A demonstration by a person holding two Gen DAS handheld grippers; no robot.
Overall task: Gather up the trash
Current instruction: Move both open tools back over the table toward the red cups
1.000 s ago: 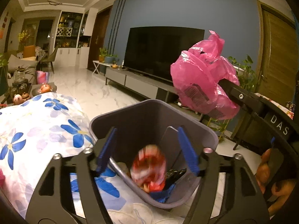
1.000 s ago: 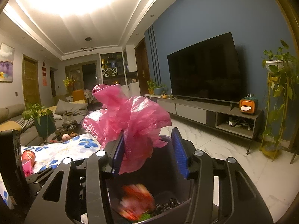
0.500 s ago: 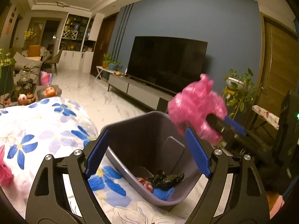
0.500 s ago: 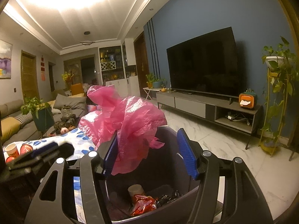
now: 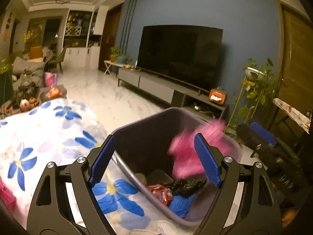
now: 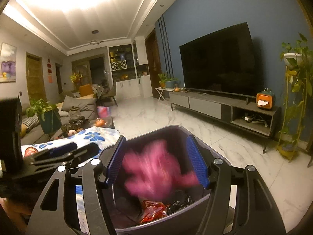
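Because the pink plastic bag (image 6: 156, 168) is motion-blurred, its shape can't be made out; it sits loose inside the grey trash bin (image 5: 148, 121), above a red wrapper (image 6: 152, 210), black bag (image 5: 185, 184) and blue scrap (image 5: 180, 204). Right gripper (image 6: 157, 161) fingers spread wide, gripping nothing. Left gripper (image 5: 155, 160) also spread, empty. Bin bottom cut off. Floral tablecloth (image 5: 39, 133) just beside bin; TV (image 6: 217, 60) well behind.
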